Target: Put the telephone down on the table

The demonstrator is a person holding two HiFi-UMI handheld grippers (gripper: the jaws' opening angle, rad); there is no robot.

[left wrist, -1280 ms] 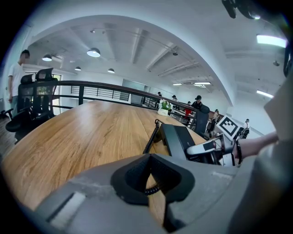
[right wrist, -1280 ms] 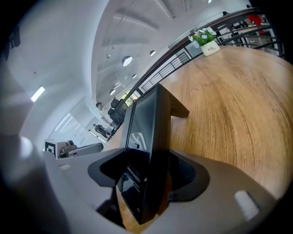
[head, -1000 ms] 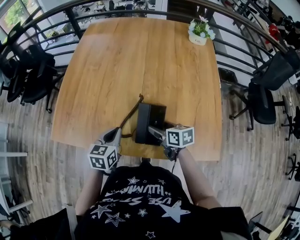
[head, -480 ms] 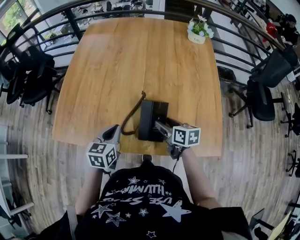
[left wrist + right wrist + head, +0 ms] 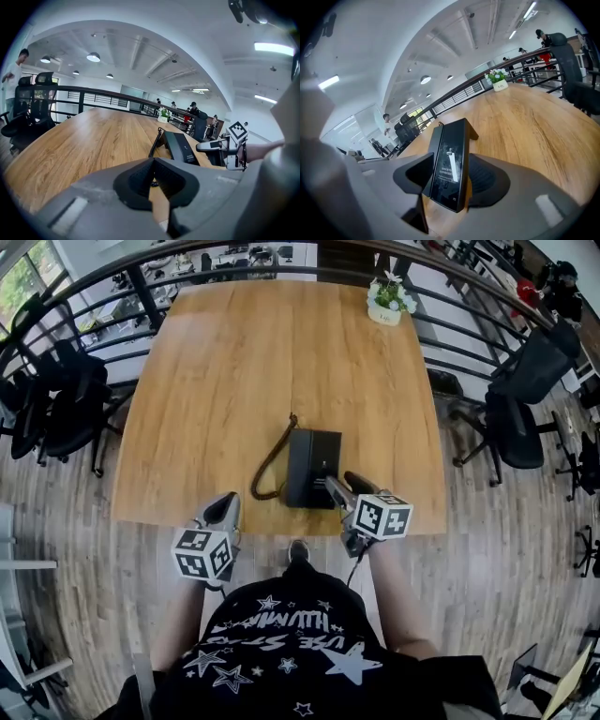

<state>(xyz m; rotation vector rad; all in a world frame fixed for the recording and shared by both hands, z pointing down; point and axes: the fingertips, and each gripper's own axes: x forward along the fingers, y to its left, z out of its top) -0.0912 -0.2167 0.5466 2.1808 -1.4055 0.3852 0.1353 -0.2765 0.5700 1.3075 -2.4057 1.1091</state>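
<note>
The black telephone [image 5: 312,468] lies flat on the wooden table [image 5: 234,381] near its front edge, with its dark cord [image 5: 272,457] curling off the left side. My right gripper [image 5: 342,486] hovers at the phone's near right corner. Its jaws are closing and stand apart, and the pads do not press the telephone [image 5: 451,164], which shows past them. My left gripper [image 5: 229,502] is shut and empty at the table's front edge, left of the cord. From the left gripper view the telephone [image 5: 180,146] lies ahead to the right, with the right gripper [image 5: 213,145] beside it.
A white pot of flowers [image 5: 384,298] stands at the far right corner of the table. Black office chairs stand to the left [image 5: 56,395] and to the right [image 5: 525,409]. A dark railing [image 5: 234,268] curves behind the table. The person's torso is close to the front edge.
The right gripper has drawn back and up off the telephone, which now lies free on the table. The left gripper has pulled back slightly toward the person.
</note>
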